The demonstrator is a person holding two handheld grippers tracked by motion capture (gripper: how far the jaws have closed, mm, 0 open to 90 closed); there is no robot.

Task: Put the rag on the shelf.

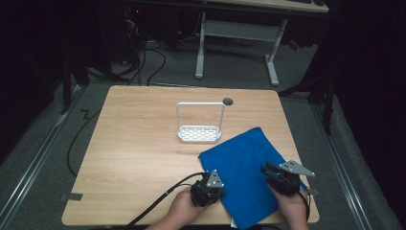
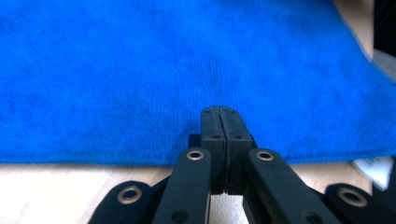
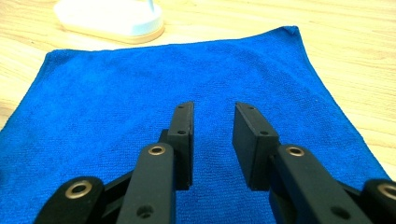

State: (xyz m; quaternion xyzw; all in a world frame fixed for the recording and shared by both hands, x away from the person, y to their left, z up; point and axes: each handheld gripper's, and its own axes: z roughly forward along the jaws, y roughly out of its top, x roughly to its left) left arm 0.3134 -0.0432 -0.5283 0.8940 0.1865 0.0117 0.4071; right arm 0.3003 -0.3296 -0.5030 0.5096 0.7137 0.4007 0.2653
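Left tool (image 2: 219, 112) sits clenched at the near edge of the blue cloth (image 1: 246, 167), nothing visibly pinched; right tool (image 3: 212, 109) hovers released over the cloth on the table (image 1: 139, 143).

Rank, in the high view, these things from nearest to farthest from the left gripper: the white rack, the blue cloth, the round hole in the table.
From the left gripper:
1. Blue cloth, at its tip.
2. White rack, mid-table.
3. Round hole, near the far edge.
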